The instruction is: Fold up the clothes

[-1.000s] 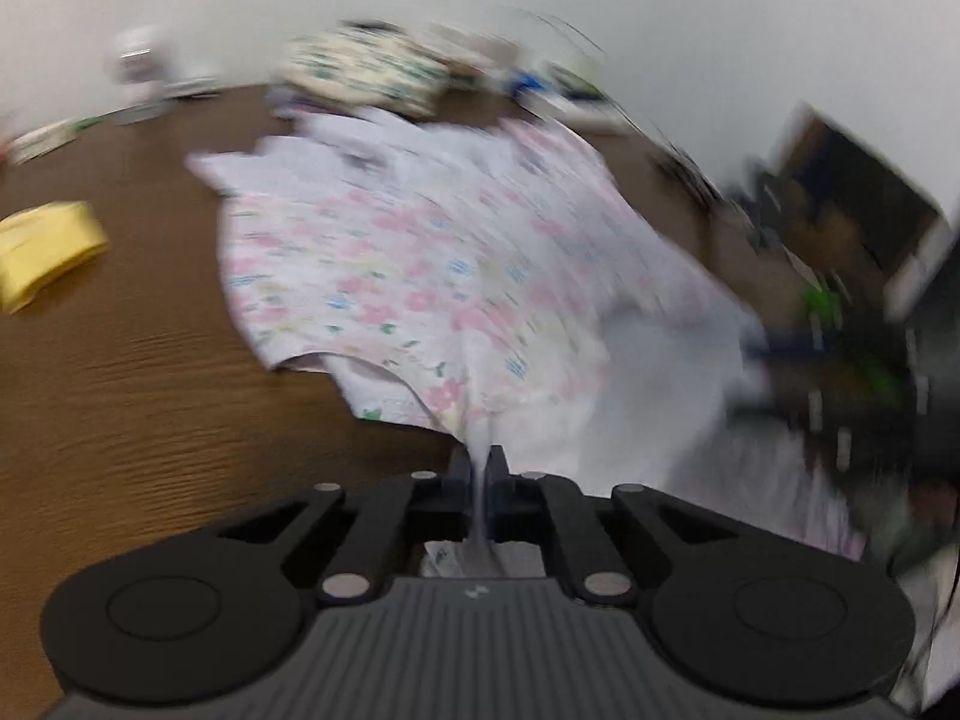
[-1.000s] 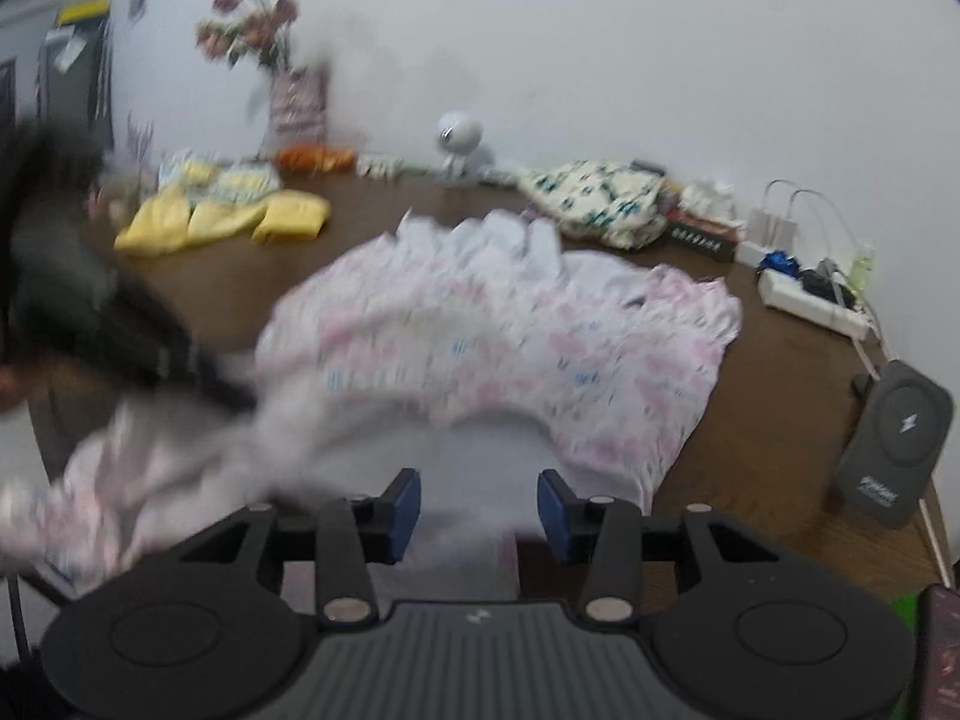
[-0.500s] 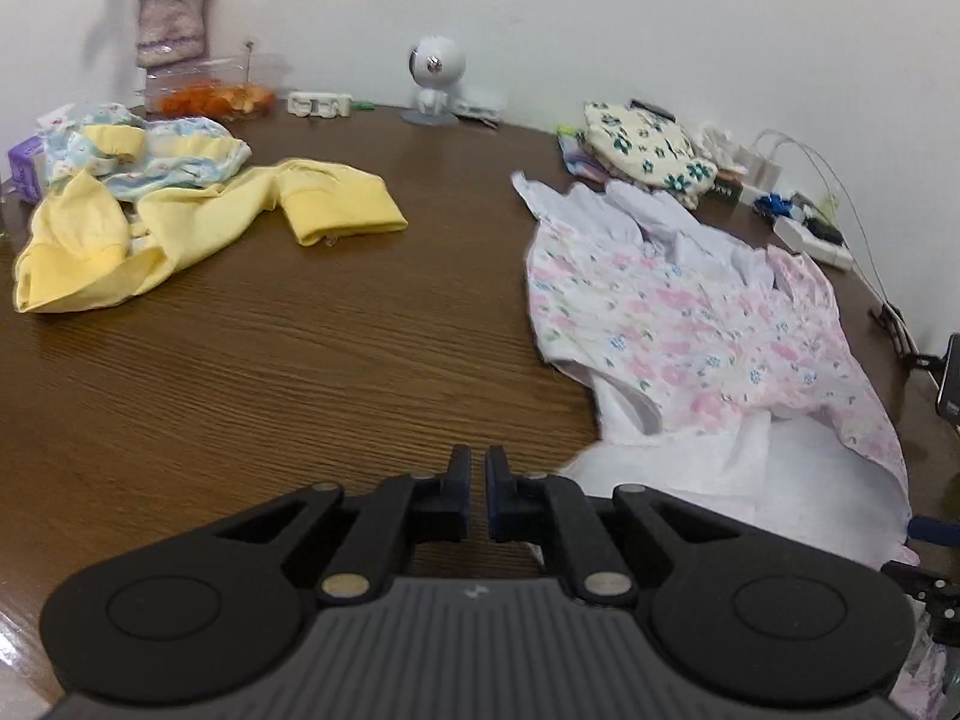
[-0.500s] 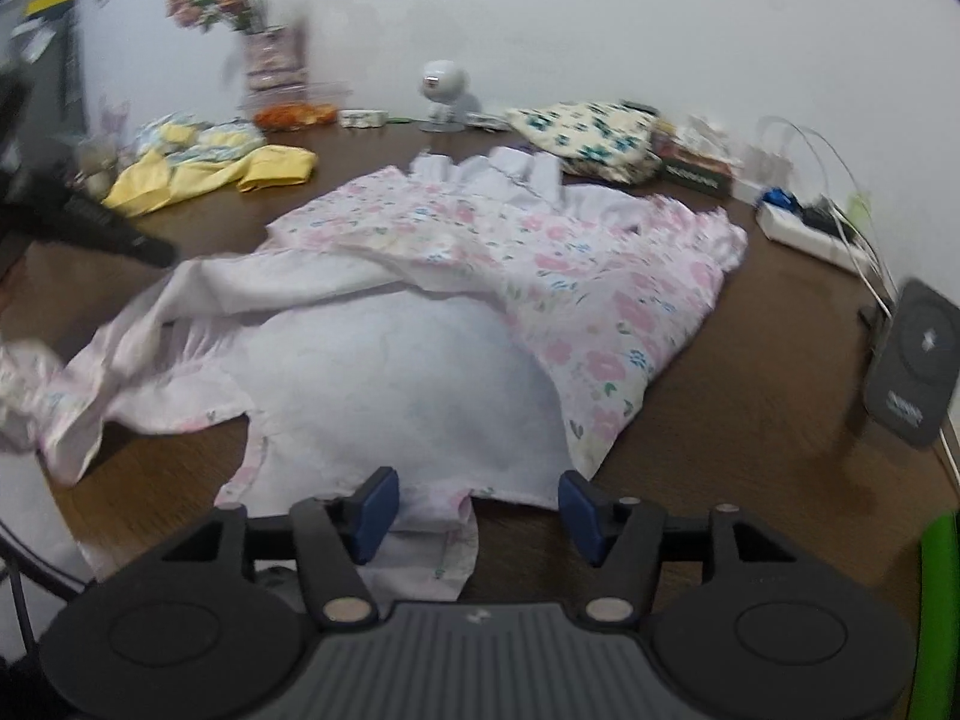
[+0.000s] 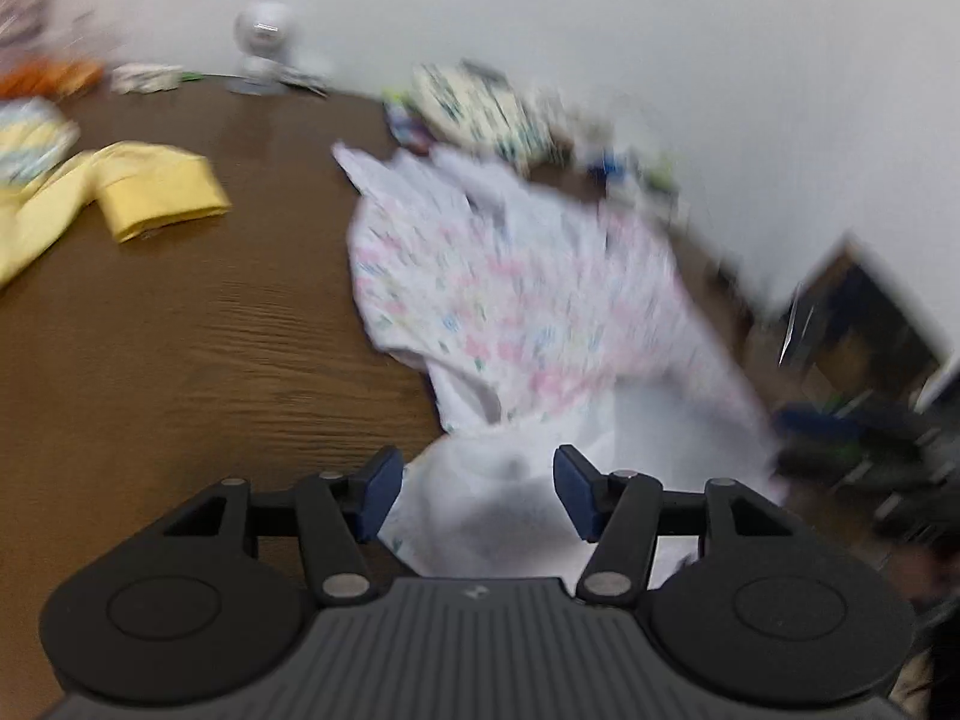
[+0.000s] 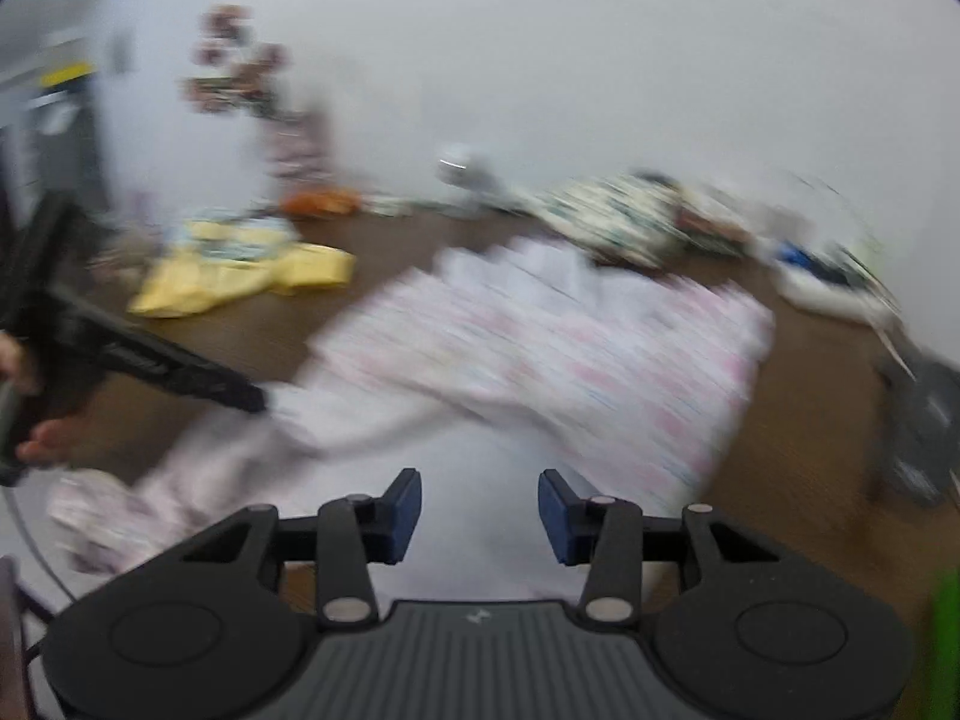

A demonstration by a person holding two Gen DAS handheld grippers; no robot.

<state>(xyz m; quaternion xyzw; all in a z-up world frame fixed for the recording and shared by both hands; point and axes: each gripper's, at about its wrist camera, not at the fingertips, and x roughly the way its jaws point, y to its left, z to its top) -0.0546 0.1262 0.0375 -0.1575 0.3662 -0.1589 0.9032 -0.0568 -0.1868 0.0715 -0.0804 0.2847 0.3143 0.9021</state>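
A white garment with a pink flower print (image 5: 510, 300) lies spread on the brown wooden table (image 5: 150, 360), its plain white inner side turned up at the near edge. My left gripper (image 5: 477, 498) hovers over that white edge; its jaws are opening, with cloth below the gap and neither pad pressing on it. My right gripper (image 6: 478, 516) is over the same garment (image 6: 540, 348); its jaws are closing with white cloth showing between them, still clear of both pads. In the right wrist view the left gripper (image 6: 180, 369) reaches in from the left, its tip at the cloth's edge. Both views are blurred.
Yellow clothes (image 5: 156, 198) lie at the far left. A folded green-patterned cloth (image 5: 474, 102) and a small round white device (image 5: 264, 42) stand along the wall. A flower vase (image 6: 294, 138), a power strip (image 6: 828, 282) and a dark pad (image 6: 924, 414) ring the table.
The left gripper, shut on the garment's edge a second ago and shut on nothing half a second ago, now stands open over the white cloth. The right jaws have narrowed.
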